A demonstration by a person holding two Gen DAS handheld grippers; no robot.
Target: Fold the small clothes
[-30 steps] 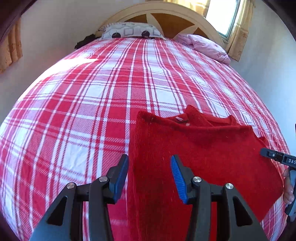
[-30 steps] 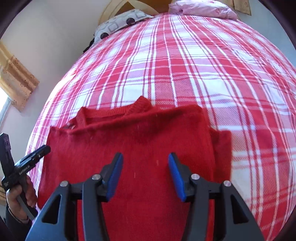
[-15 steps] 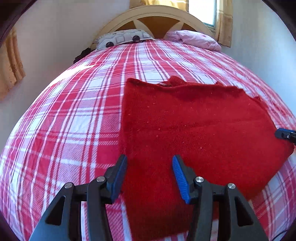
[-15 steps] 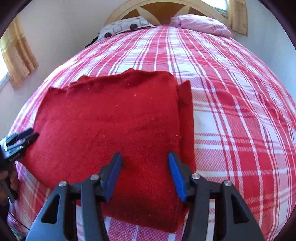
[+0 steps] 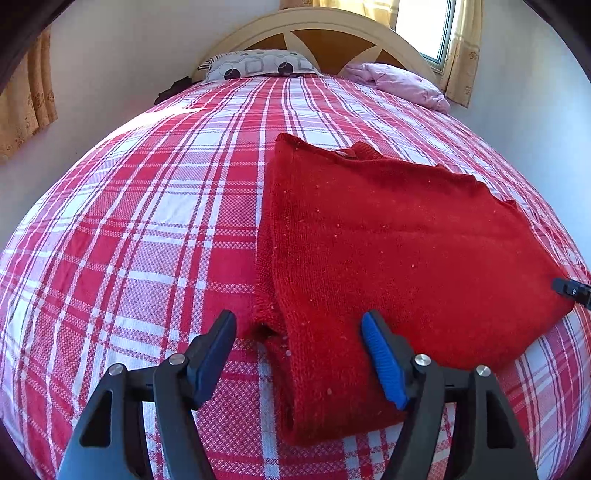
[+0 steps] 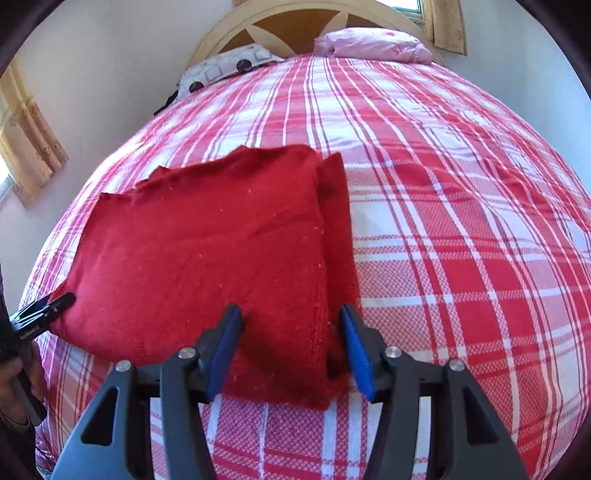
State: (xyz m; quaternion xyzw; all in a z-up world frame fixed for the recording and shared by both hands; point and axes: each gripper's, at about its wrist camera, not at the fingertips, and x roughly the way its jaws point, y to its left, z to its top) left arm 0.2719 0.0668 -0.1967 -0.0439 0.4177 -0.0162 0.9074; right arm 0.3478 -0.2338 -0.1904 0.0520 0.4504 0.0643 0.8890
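A red knit sweater (image 5: 388, 251) lies folded flat on the plaid bed, also in the right wrist view (image 6: 207, 258), with its neck towards the headboard. My left gripper (image 5: 299, 354) hovers over the sweater's near left corner; its jaws are opening and straddle the folded edge without pressing it. My right gripper (image 6: 291, 350) stands open over the near right corner, where a folded sleeve strip (image 6: 336, 236) sticks out beside the body. Each gripper's tip shows at the far edge of the other's view.
The red and white plaid bedspread (image 5: 129, 240) covers the whole bed. A patterned pillow (image 5: 258, 66) and a pink pillow (image 5: 399, 85) lie by the wooden headboard (image 5: 325, 33). Walls and curtains flank the bed. A hand (image 6: 18, 384) shows at the left.
Both grippers pulled back towards the near edge of the sweater and sank a little. The left jaws spread wider. The sweater now lies flat with nothing gripping it.
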